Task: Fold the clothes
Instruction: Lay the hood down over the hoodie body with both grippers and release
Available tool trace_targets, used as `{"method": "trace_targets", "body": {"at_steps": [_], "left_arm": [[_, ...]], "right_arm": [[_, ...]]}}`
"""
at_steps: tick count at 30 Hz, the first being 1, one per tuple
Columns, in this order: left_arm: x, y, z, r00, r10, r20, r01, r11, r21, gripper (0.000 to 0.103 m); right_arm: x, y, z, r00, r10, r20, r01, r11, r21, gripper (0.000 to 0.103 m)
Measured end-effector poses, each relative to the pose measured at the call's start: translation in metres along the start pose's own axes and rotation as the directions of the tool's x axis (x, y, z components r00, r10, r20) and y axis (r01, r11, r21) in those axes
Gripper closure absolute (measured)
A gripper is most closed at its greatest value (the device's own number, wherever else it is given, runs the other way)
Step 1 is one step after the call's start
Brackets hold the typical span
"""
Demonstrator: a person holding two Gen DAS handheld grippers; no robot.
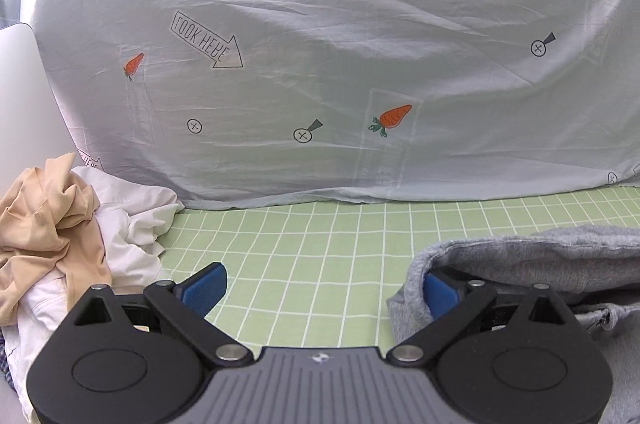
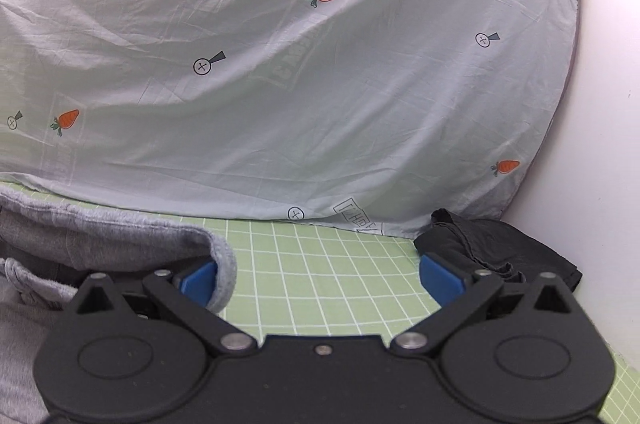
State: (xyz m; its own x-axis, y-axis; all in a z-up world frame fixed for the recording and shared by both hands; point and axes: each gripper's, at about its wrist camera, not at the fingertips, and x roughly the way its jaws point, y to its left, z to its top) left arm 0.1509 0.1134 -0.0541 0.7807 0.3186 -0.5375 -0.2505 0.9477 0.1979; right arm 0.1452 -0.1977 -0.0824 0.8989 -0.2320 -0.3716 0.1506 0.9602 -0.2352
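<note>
A grey fleece garment (image 1: 540,260) lies on the green checked cloth (image 1: 304,244), at the right of the left wrist view and the left of the right wrist view (image 2: 104,236). My left gripper (image 1: 322,290) is open, its right blue pad tucked under the garment's folded edge. My right gripper (image 2: 320,278) is open, its left blue pad against the garment's rolled edge. Neither gripper is closed on the fabric.
A crumpled pile of beige (image 1: 44,220) and white clothes (image 1: 128,228) lies at the left. A black garment (image 2: 500,244) lies at the right by a white wall (image 2: 608,144). A pale sheet with carrot prints (image 1: 320,64) hangs behind.
</note>
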Motion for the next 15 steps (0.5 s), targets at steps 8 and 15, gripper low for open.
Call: {"method": "trace_targets", "body": {"at_steps": [8,15], "left_arm": [[0.003,-0.001,-0.042,0.976,-0.07,-0.204,0.076,0.997,0.02,0.004],[0.003,0.019,-0.047,0.95,-0.196,-0.245,0.177,0.979,-0.096,0.004]], "right_arm": [[-0.011,0.008,-0.04,0.99,0.026,-0.142,-0.029,0.999,-0.018,0.0],[-0.015,0.013,-0.039,0.982,0.104,-0.159,-0.101,0.995,0.024,0.0]]}}
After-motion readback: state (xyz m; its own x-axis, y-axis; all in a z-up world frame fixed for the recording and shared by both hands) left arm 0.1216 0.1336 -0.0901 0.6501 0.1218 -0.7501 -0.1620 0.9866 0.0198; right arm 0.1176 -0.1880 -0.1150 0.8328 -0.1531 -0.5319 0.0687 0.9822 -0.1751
